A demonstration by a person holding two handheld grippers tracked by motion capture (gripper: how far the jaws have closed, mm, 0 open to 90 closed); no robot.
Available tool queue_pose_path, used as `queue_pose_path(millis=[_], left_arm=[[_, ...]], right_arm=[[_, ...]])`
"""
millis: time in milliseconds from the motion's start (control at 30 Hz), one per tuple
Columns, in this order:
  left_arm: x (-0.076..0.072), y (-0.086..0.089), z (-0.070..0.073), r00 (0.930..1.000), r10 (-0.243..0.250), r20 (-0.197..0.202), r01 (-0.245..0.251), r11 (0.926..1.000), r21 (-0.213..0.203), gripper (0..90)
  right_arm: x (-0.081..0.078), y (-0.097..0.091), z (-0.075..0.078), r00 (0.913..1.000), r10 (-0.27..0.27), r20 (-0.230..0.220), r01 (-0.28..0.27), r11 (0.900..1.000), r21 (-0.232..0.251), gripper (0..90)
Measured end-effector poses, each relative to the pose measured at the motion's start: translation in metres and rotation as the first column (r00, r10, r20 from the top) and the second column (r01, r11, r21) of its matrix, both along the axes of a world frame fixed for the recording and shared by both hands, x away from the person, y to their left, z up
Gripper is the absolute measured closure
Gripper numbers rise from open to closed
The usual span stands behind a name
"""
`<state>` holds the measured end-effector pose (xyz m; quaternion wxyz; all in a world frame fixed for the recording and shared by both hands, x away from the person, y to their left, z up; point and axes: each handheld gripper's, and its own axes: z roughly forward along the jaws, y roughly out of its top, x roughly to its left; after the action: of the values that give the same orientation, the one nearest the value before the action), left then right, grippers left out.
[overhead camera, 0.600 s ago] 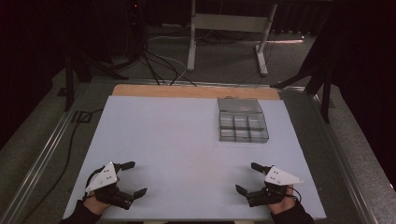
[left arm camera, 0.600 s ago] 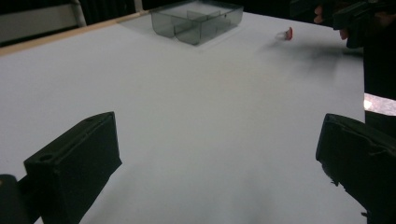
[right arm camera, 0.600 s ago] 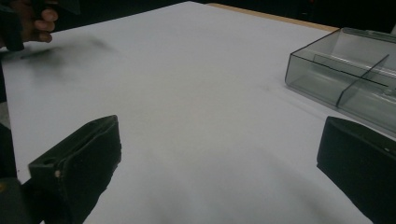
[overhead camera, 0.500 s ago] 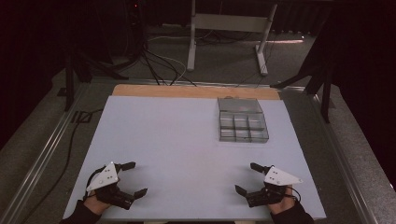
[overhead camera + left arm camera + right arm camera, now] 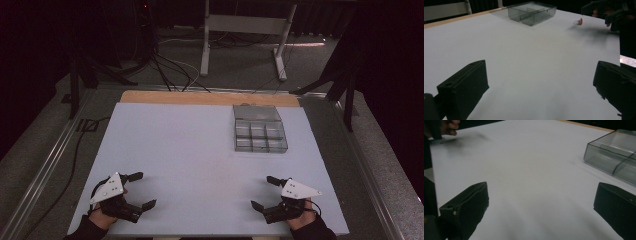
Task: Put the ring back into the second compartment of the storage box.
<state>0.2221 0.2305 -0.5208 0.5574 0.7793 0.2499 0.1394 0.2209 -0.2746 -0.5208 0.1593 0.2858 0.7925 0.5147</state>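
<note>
the white surface (image 5: 200, 150) carries a clear grey compartment box (image 5: 260, 129) toward its far right part, near the bare wooden strip (image 5: 207, 98) that runs along the far edge. the box is divided into a grid of small cells with one longer cell across its far side; whether anything lies in the cells cannot be told. the left hand-held gripper (image 5: 141, 190) sits at the near left corner of the surface, held in a hand (image 5: 102, 216) that comes in from the bottom edge, its two black jaws spread wide with nothing between them, and a grey three-cornered plate (image 5: 108, 187) on top. the right hand-held gripper (image 5: 265, 192) sits at the near right corner, likewise held from below, jaws wide apart and holding nothing, with its own grey plate (image 5: 298, 190) above. both are well apart from each other and from the box. in the left gripper view a small red and clear object (image 5: 578, 22) lies on the surface near the other gripper, too small to identify. in the right gripper view the box's near corner (image 5: 614, 157) stands off to the right, apart from the jaws. beyond the surface a dark floor holds loose cables (image 5: 167, 67) and a pale metal stand (image 5: 245, 35).
</note>
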Motion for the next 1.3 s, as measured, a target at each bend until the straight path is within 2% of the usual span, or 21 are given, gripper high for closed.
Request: queue_pose_path(millis=[200,467,533,700,800,1000,1300], left_arm=[[0.0,-0.001,0.0,1.0,-0.006,0.004,0.006,1.0,0.007,0.1],[0.0,-0.001,-0.001,0.9999,-0.013,0.001,0.013,0.9999,0.003,0.1],[0.0,-0.002,-0.001,0.9999,-0.016,0.0,0.016,0.9999,0.007,0.1],[0.0,-0.002,-0.001,0.9999,-0.014,0.0,0.014,0.9999,0.004,0.1],[0.0,-0.002,-0.001,0.9999,-0.017,-0.003,0.017,0.9999,-0.002,0.2],[0.001,-0.002,-0.001,0.9999,-0.015,0.0,0.015,0.9999,-0.008,0.1],[0.001,-0.001,-0.001,0.9999,-0.01,-0.003,0.01,0.9999,-0.01,0.1]], right_arm=[[-0.001,0.004,0.002,0.9995,0.023,-0.019,-0.023,0.9997,-0.004,0.0],[-0.005,0.006,0.014,0.9994,0.028,0.021,-0.029,0.9987,0.043,0.0],[-0.005,0.006,0.017,0.9993,0.035,0.012,-0.036,0.9964,0.077,0.0],[-0.005,0.007,0.026,0.9989,0.034,0.033,-0.036,0.9964,0.076,0.0],[-0.004,0.005,0.029,0.9987,0.019,0.048,-0.023,0.9966,0.079,0.0],[-0.002,0.0,0.035,0.9987,-0.004,0.051,-0.001,0.9954,0.096,0.0],[0.003,-0.008,0.037,0.9973,-0.047,0.056,0.042,0.9956,0.084,0.0]])
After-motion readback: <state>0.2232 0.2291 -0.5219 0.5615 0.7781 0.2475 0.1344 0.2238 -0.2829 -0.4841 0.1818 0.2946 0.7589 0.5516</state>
